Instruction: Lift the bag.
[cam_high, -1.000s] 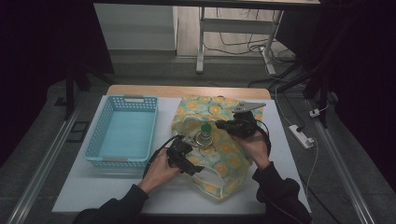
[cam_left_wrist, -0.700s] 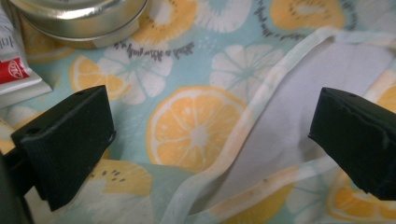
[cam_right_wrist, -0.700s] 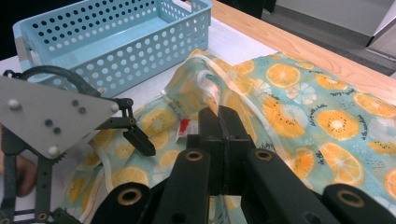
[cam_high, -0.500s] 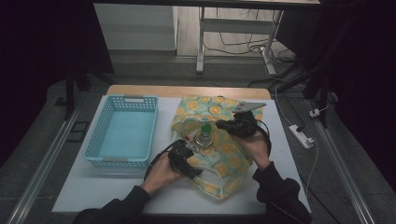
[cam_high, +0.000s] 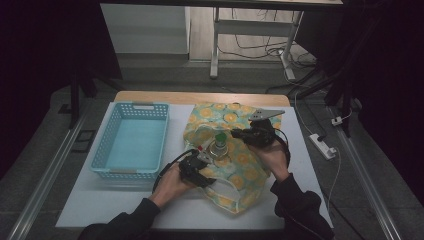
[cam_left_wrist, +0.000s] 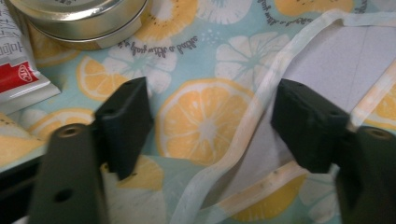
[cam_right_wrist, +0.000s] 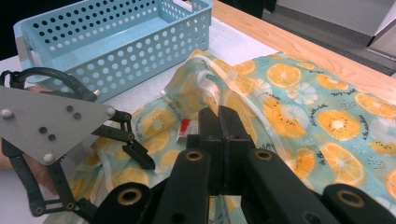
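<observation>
The orange-print bag (cam_high: 235, 150) lies on the desk (cam_high: 125, 200), at 3 o'clock from the empty blue basket (cam_high: 131, 140). A tin (cam_high: 218, 148) rests on it. Left gripper (cam_left_wrist: 210, 116) jaws are spread; right gripper (cam_right_wrist: 219, 126) jaws are pressed together. Packing looks barely begun.

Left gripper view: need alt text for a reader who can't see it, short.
The left tool hangs open over a light-blue cloth bag printed with orange slices, one pale strap running between its black jaws. A gold-rimmed tin and a red-and-white packet lie on the bag at the upper left.
</observation>
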